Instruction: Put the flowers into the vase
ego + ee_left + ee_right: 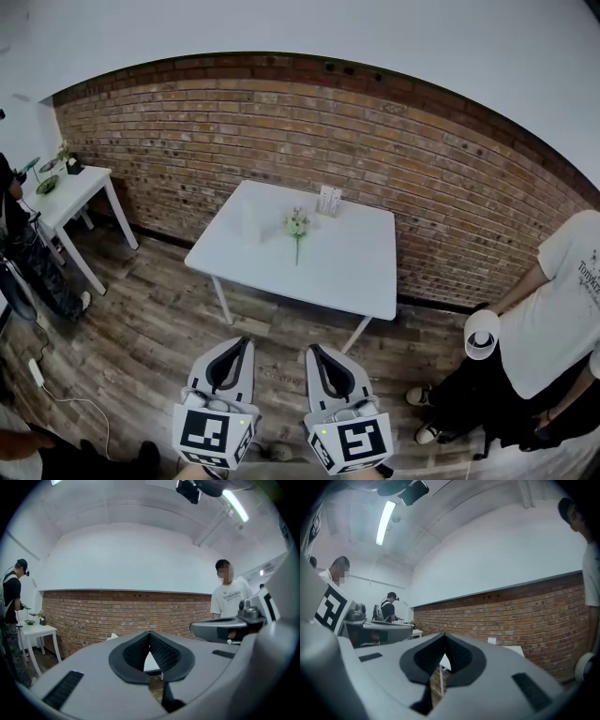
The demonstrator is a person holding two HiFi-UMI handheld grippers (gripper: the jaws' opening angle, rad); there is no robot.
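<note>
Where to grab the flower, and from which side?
Take the flower by its green stem. It seems to lie flat on the table, with the blooms at the far end beside the vase and the stem running toward the near edge. Come from above on the near side and close across the stem, clear of the blooms.

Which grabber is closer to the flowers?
Right, slightly. The right gripper points almost straight at the flowers; the left gripper sits off to their left. Both hang short of the table.
</note>
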